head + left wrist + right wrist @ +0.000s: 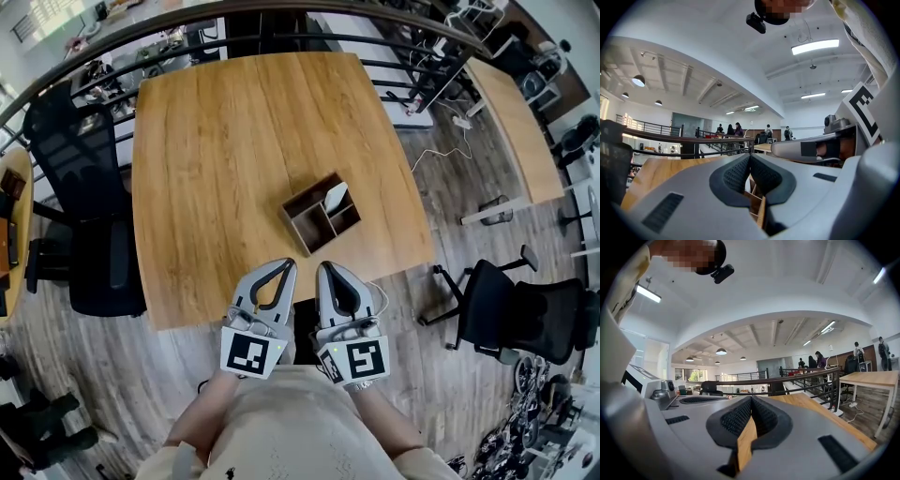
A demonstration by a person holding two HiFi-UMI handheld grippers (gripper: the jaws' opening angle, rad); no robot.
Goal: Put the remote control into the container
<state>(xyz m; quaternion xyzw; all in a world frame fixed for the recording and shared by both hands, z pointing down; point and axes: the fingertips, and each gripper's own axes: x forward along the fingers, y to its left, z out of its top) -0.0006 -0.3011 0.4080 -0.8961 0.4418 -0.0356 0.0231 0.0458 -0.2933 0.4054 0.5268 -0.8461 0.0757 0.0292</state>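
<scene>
A dark brown compartmented container (314, 221) sits on the wooden table (216, 159), right of its middle. A pale grey remote control (335, 197) leans inside the container's far right compartment. My left gripper (285, 266) and right gripper (327, 269) are held side by side over the table's near edge, just short of the container. Both are shut with nothing between the pads. In the left gripper view the jaws (750, 157) meet, and the container (757, 206) shows in the gap below them. In the right gripper view the jaws (751, 400) also meet, over bare table (746, 442).
A black office chair (101, 262) stands at the table's left side and another (511, 314) at the near right. A second wooden table (511, 117) is at the far right, with cables (441, 150) on the floor. A curved railing (281, 19) runs behind the table.
</scene>
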